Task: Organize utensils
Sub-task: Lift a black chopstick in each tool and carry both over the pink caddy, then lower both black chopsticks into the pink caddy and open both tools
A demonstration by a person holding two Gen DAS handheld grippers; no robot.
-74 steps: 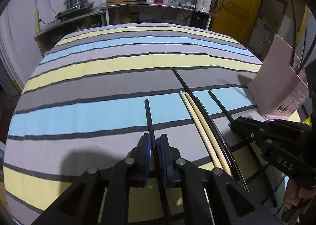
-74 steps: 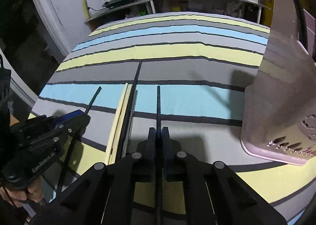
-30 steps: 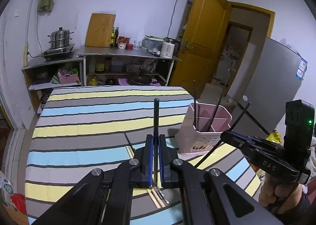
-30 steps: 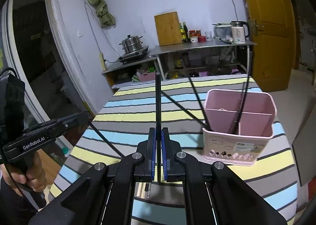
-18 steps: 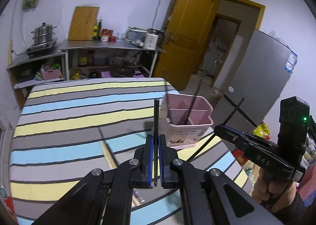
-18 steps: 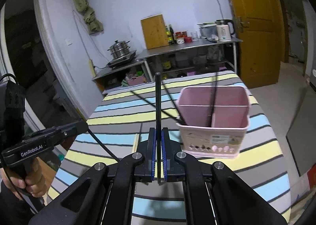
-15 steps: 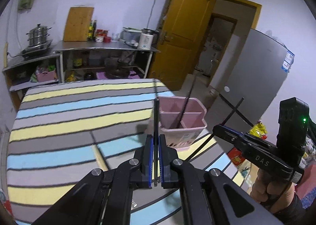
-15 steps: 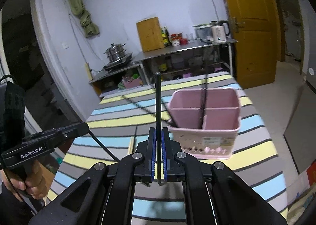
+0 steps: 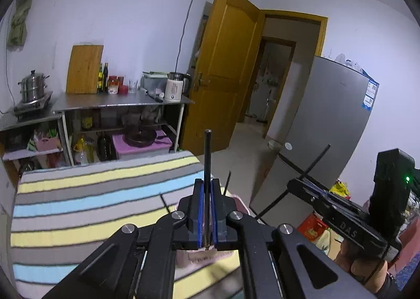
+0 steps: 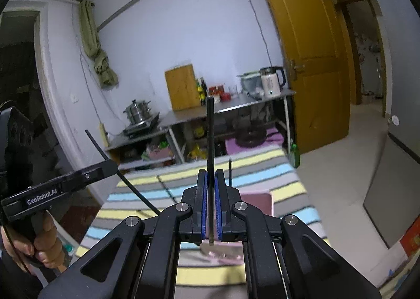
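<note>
My left gripper [image 9: 207, 184] is shut on a black chopstick [image 9: 208, 152] that stands upright between the blue pads. It hovers over the pink utensil holder [image 9: 237, 200], which its jaws mostly hide. My right gripper [image 10: 210, 175] is likewise shut on a black chopstick [image 10: 210, 128], above the same pink holder [image 10: 258, 204]. Another black chopstick [image 10: 230, 170] stands in the holder. Each view shows the other gripper at its side: the right gripper [image 9: 295, 185] and the left gripper [image 10: 111, 165], each with its stick slanting through the jaws.
The holder stands near the right edge of the striped tablecloth [image 9: 78, 194]. Beyond the table are a metal shelf [image 9: 118, 101] with a pot, a cutting board and a kettle, a yellow door [image 9: 225, 76] and a grey fridge [image 9: 328, 128]. A hand [image 10: 44, 241] grips the left handle.
Both grippers lifted their chopsticks off the cloth, rose and moved toward the pink holder, which now sits right under the jaws. Both stayed shut.
</note>
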